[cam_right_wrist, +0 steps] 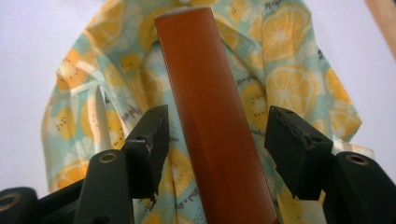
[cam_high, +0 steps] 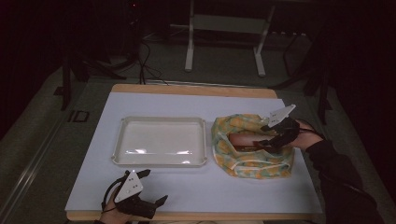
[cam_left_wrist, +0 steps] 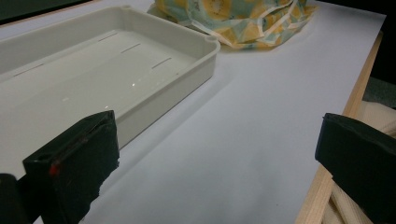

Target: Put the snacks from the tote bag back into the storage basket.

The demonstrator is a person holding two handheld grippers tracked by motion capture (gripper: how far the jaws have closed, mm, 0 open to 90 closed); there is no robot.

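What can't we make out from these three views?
- Right gripper, right gripper view: gaps show beside the brown bar; its lower end runs off the bottom edge, so whether the jaws grip it is unclear.
- Bar, high view: dim, small, mostly behind the gripper.
- Fruit-print cloth: folds hide what lies beneath.
- Tray, left gripper view: cropped left.

Glossy, smooth cream plastic tray (cam_high: 160, 141); soft printed cloth bag (cam_high: 252, 145) with fruit pattern at right; smooth, slightly shiny brown bar (cam_right_wrist: 210, 116) inside it; matt white sheet (cam_high: 196, 186) over a wooden table edge (cam_high: 196, 90); matt black jaws.
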